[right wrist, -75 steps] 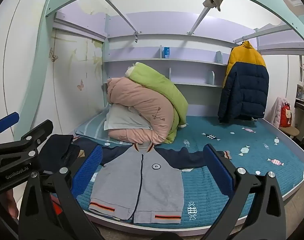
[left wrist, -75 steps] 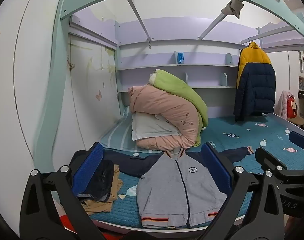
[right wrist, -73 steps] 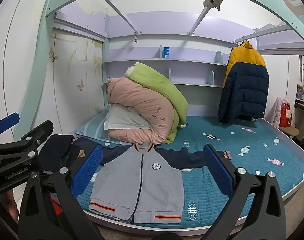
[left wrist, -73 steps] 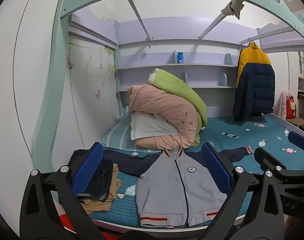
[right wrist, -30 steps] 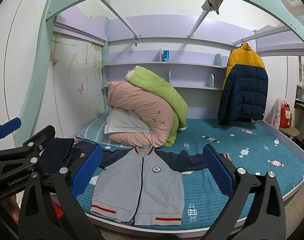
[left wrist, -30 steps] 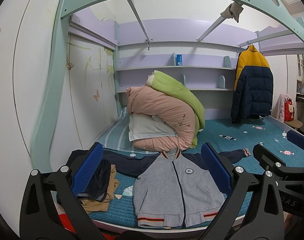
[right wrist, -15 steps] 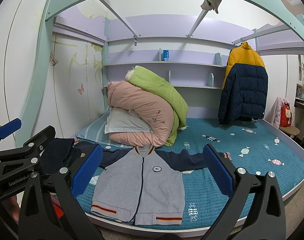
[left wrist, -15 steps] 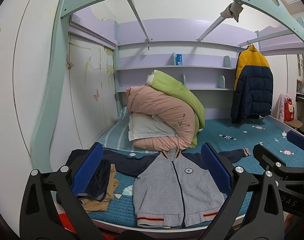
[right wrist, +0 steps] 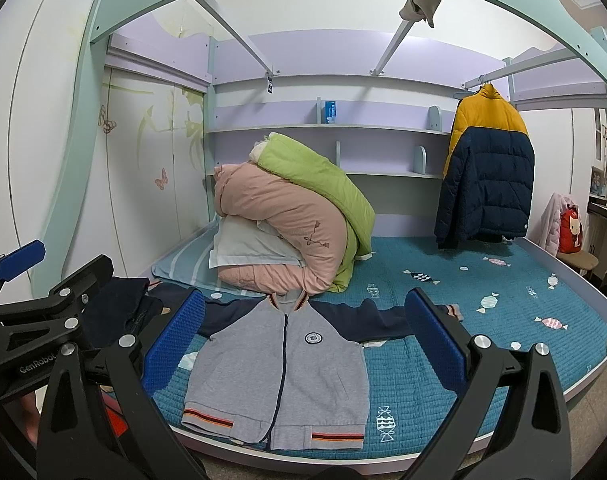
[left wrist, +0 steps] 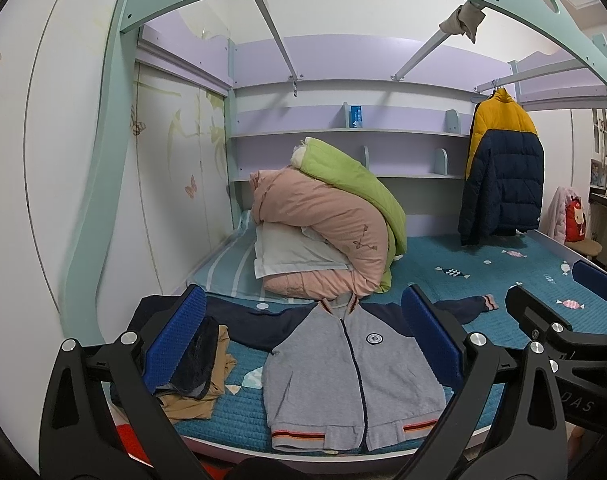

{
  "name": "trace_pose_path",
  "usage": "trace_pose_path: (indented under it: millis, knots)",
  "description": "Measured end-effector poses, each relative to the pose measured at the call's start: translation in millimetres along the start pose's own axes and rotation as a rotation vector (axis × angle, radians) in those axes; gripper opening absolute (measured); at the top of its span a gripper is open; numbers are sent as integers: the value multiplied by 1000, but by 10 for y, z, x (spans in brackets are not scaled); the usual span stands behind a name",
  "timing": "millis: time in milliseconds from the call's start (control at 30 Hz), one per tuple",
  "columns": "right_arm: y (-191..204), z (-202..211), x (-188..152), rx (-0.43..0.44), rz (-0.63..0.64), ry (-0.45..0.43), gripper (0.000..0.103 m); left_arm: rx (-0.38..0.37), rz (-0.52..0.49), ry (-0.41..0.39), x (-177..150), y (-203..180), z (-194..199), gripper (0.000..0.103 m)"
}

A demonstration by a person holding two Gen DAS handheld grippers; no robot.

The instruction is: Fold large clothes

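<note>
A grey zip jacket (left wrist: 343, 376) with navy sleeves lies flat, front up, near the front edge of the teal bed (left wrist: 523, 276); it also shows in the right wrist view (right wrist: 279, 376). Its sleeves are spread to both sides. My left gripper (left wrist: 303, 344) is open and empty, held in the air in front of the bed. My right gripper (right wrist: 303, 344) is open and empty too, beside it to the right. Each gripper shows at the edge of the other's view.
A heap of dark and tan clothes (left wrist: 195, 364) lies left of the jacket. Folded pink and green quilts (left wrist: 327, 224) are piled behind it. A yellow and navy puffer coat (left wrist: 501, 172) hangs at the right. The bunk frame (left wrist: 103, 168) arches overhead.
Both grippers have shifted very slightly, so the bed sits a little differently in view. The jacket has not moved and both grippers stay open.
</note>
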State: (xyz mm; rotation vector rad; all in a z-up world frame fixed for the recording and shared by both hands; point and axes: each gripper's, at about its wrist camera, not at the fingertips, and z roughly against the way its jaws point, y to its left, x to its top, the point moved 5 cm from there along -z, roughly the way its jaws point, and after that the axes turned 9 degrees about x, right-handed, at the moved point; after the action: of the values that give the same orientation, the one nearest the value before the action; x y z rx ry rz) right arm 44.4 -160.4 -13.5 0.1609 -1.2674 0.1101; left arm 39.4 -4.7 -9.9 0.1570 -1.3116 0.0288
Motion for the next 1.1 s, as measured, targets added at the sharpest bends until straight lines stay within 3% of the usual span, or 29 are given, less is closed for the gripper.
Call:
trace_pose_path:
  millis: [800, 1100]
  knots:
    - [16, 75, -15, 20, -11, -11, 96, 18, -5, -1, 12, 42, 44, 98]
    - [-40, -33, -60, 36, -37, -2, 96, 5, -2, 48, 13, 45, -68, 98]
